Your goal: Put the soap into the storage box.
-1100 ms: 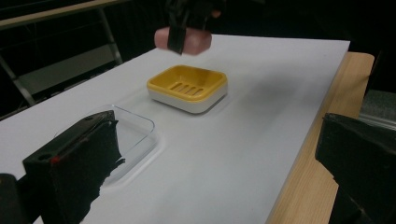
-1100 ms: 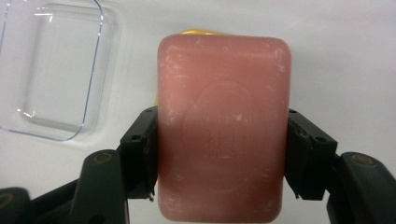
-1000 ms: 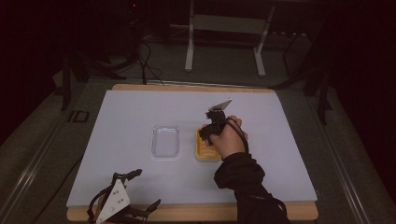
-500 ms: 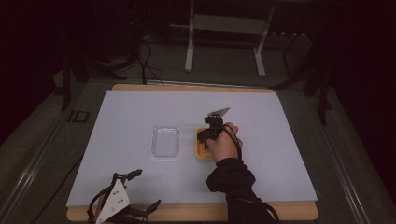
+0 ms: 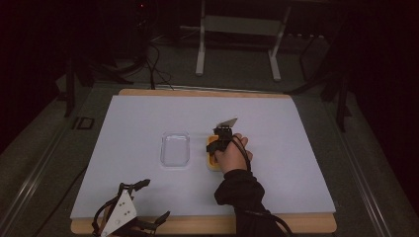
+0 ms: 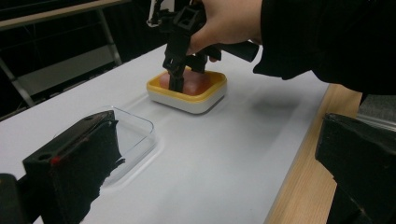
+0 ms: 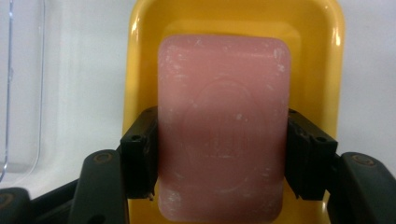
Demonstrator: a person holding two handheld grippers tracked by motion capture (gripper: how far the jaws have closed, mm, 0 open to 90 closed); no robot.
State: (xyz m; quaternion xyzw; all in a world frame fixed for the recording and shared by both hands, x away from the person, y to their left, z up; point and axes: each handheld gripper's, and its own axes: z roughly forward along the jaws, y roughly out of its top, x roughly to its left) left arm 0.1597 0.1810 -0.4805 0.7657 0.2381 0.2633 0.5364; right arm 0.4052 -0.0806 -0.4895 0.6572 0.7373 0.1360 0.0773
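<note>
A pink soap bar (image 7: 223, 93) sits inside the rim of a yellow soap dish (image 7: 140, 70). My right gripper (image 7: 223, 154) is shut on it, its black pads (image 7: 138, 154) pressing the bar's two long sides. From above, a hand holds the right gripper (image 5: 218, 144) pointing down into the dish (image 5: 212, 163) at mid-table. In the left gripper view the same gripper (image 6: 180, 79) reaches into the dish (image 6: 187, 98), where the soap (image 6: 196, 84) shows. My left gripper (image 5: 154, 199) lies at the table's near left, jaws wide open with nothing between them.
A clear plastic lid (image 5: 176, 149) lies flat just left of the dish, also seen as the lid (image 6: 135, 126) close ahead of the left jaw. A white mat (image 5: 296, 148) covers the wooden table. Metal stand legs (image 5: 200, 54) rise beyond the far edge.
The right hand has sunk toward the table, bringing the soap down into the yellow dish. The left gripper has not moved.
</note>
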